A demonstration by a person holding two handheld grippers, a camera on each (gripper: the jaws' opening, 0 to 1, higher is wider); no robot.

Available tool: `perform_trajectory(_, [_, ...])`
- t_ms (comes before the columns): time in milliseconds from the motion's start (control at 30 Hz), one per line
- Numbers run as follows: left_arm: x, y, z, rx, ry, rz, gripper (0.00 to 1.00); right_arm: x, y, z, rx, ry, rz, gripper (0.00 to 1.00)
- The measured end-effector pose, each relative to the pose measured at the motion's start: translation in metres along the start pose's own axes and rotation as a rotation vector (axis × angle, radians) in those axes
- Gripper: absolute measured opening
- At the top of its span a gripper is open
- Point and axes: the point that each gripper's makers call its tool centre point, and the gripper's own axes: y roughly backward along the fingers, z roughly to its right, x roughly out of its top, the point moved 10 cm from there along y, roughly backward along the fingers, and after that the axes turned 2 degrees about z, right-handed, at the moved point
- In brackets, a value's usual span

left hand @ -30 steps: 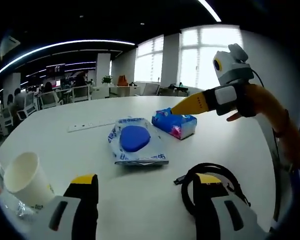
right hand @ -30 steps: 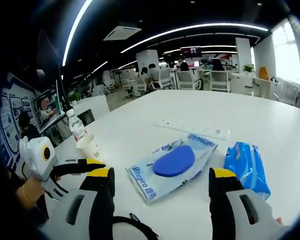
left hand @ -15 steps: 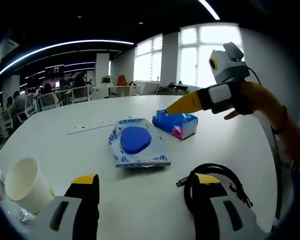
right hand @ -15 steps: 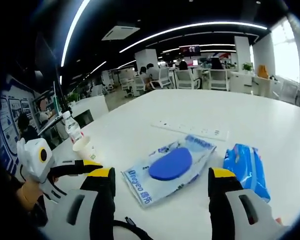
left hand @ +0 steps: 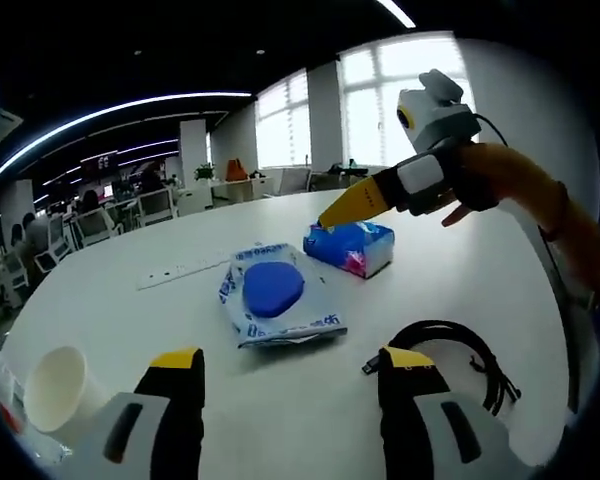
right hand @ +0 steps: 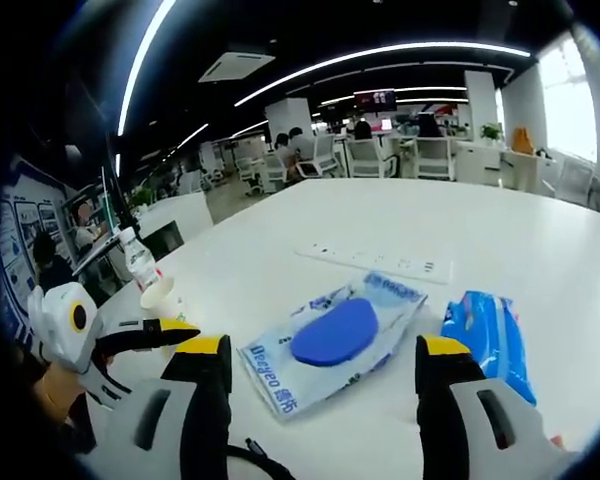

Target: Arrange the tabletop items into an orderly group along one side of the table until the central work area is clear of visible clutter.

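A round white table (left hand: 450,275) is sitting in an open office. Lying on it: one wipes pouch (left hand: 276,303) at centre, one blue tissue pack (left hand: 349,246) at 2 o'clock, one paper cup (left hand: 55,388) at 8, one black cable (left hand: 458,350) at 4, one power strip (right hand: 372,262). One bottle (right hand: 136,259) is standing beyond the cup. Both the left gripper (left hand: 290,400) and right gripper (right hand: 325,385) are hovering spread wide, gripping nothing.

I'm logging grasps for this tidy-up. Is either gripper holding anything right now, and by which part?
Nothing is held. The left gripper and right gripper are both open with empty jaws above the table.
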Motion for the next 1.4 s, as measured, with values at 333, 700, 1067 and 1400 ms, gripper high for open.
perform_trajectory(333, [-0.001,-0.005,-0.007,-0.003,-0.044,-0.014,0.69,0.004,-0.008,0.009,0.018,-0.170,0.024,0.66])
perform_trajectory(700, [-0.001,-0.008,-0.009,-0.011,-0.070,-0.008,0.66,0.002,-0.018,0.017,-0.005,-0.177,-0.009,0.66])
perform_trajectory(1067, [0.000,-0.010,-0.011,0.008,-0.170,-0.018,0.65,0.006,-0.030,0.024,-0.043,-0.200,-0.047,0.64])
perform_trajectory(1400, [0.000,-0.011,-0.014,-0.006,-0.215,-0.019,0.64,0.006,-0.046,0.028,-0.061,-0.210,-0.084,0.61])
